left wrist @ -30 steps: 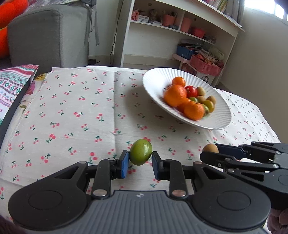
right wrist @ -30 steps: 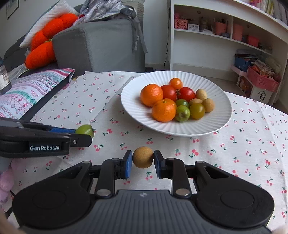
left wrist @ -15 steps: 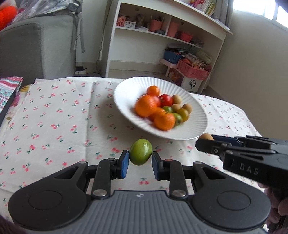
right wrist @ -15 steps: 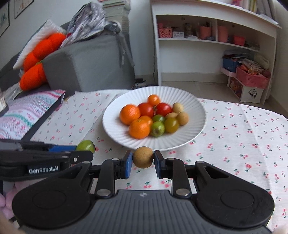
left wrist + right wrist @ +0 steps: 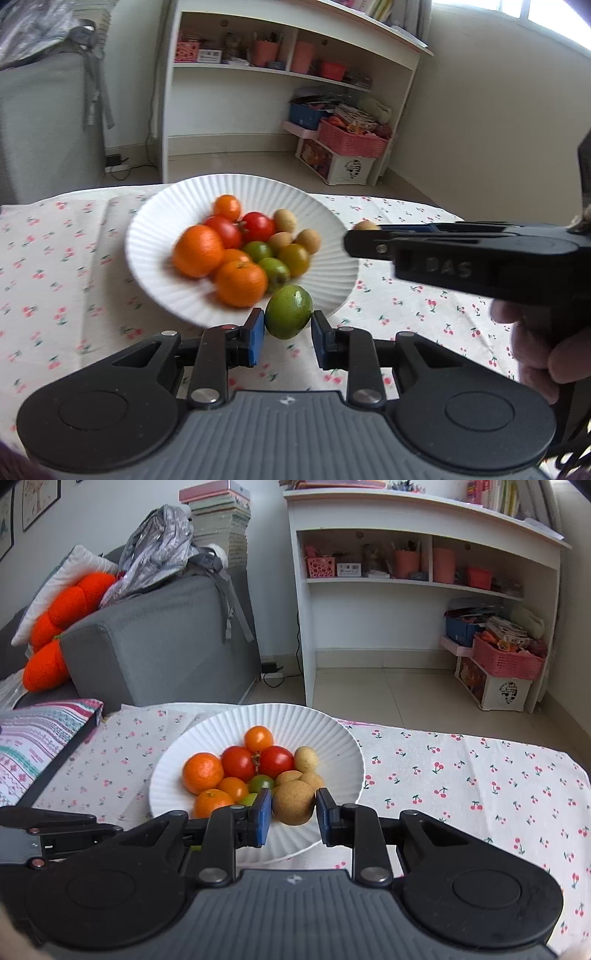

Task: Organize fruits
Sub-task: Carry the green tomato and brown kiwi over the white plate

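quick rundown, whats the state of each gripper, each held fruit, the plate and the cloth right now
left gripper: shut on the green fruit
green fruit: clamped between the blue pads, off the cloth
right gripper: shut on the tan fruit
tan fruit: clamped, held over the near rim of the plate
white plate: upright on the cloth, piled with fruit
cherry-print cloth: spread flat

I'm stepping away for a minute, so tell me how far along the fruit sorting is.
Nearly done. The plate already holds oranges, tomatoes and small green and brown fruits. In hand: left gripper holds a green fruit, right gripper a brown fruit, both near the plate. Left: drop both in.
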Motion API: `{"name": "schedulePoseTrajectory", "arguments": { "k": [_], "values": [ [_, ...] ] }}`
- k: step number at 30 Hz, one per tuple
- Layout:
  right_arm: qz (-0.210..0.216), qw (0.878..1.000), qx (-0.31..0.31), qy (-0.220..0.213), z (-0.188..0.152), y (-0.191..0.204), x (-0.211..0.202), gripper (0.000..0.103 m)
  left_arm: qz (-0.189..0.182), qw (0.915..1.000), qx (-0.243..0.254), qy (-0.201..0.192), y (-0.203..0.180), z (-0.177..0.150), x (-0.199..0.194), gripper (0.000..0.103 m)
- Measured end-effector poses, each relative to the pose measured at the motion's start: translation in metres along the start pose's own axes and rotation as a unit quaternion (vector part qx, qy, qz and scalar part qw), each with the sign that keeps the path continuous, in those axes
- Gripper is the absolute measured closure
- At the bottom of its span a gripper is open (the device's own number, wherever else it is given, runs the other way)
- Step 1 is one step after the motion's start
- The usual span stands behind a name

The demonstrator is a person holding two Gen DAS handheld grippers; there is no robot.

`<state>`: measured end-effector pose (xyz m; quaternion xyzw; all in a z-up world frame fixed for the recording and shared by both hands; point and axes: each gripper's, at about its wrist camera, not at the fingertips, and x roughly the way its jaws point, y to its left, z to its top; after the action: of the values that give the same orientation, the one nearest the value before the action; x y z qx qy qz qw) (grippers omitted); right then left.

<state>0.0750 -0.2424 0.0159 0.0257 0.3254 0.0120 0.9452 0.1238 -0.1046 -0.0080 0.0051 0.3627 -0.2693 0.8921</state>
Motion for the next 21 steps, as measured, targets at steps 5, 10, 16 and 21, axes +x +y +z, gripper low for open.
{"name": "schedulePoseTrajectory", "arguments": {
  "k": [5, 10, 16, 21],
  "values": [
    [0.001, 1.000, -0.002, 0.011, 0.000, -0.008, 0.013, 0.080, -0.006, 1.0000, 0.005, 0.004, -0.007, 0.006, 0.018, 0.093],
    [0.003, 1.000, 0.000, 0.014, 0.001, -0.012, 0.020, 0.080, -0.008, 1.0000, 0.002, 0.003, -0.006, 0.011, 0.029, 0.093],
    [0.001, 1.000, 0.000, 0.019, 0.001, -0.014, 0.027, 0.080, -0.006, 1.0000, 0.002, 0.006, -0.003, 0.014, 0.036, 0.093],
    [-0.001, 1.000, -0.003, 0.023, 0.001, -0.014, 0.030, 0.080, -0.008, 0.9999, 0.005, 0.005, -0.005, 0.014, 0.037, 0.092]
  ]
}}
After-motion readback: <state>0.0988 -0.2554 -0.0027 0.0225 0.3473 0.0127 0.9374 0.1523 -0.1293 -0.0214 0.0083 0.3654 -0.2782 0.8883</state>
